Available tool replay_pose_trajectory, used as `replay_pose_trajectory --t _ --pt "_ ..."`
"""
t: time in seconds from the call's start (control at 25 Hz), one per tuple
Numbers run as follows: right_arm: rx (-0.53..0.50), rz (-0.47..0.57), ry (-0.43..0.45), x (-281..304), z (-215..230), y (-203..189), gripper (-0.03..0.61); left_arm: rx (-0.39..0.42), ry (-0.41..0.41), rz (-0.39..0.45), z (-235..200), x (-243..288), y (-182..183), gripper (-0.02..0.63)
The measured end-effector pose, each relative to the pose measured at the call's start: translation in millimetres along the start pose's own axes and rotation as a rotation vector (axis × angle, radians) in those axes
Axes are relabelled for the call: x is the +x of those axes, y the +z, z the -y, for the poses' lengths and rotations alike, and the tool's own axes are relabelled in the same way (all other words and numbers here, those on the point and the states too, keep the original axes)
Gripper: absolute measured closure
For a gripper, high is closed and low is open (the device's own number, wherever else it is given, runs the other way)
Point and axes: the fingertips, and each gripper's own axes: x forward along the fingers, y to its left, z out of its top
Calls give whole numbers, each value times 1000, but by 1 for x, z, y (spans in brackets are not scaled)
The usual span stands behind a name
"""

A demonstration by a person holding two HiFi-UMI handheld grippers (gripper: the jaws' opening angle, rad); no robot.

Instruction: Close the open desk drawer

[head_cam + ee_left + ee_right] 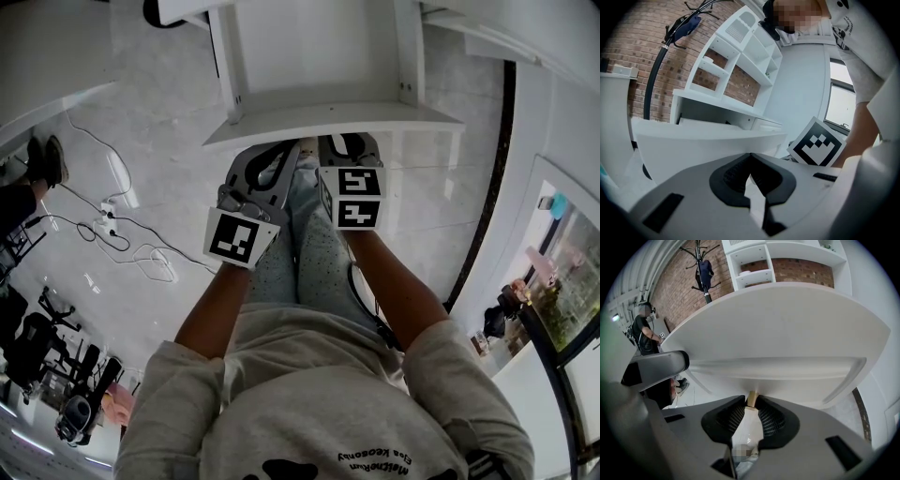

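Note:
The white desk drawer (319, 47) stands pulled out, its front panel (328, 120) nearest me. Under the panel's lower edge my right gripper (349, 142) is shut on the small tan drawer knob (751, 398), with both black pads pressed against it, as the right gripper view (751, 402) shows. My left gripper (289, 152) sits just to its left, close under the same panel (717, 140). Its tips (750, 157) meet with nothing between them. Whether it touches the panel I cannot tell.
Cables and a power strip (112, 225) lie on the pale floor at the left. A white shelf unit (740, 56) stands against a brick wall behind the desk, with a coat stand (704, 268) beside it. A person (644, 333) stands at far left. My legs are below the drawer.

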Motion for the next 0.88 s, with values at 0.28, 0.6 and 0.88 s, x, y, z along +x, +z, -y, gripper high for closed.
replay_pose_trajectory --t 0.28,0.6,0.88 --pt "-3 9 3 13 2 18 471 16 1 4 -16 13 8 595" --pt "-7 21 10 21 9 32 471 31 20 15 -25 26 17 595" --pt "-7 31 10 33 9 44 471 23 39 30 -39 33 23 595"
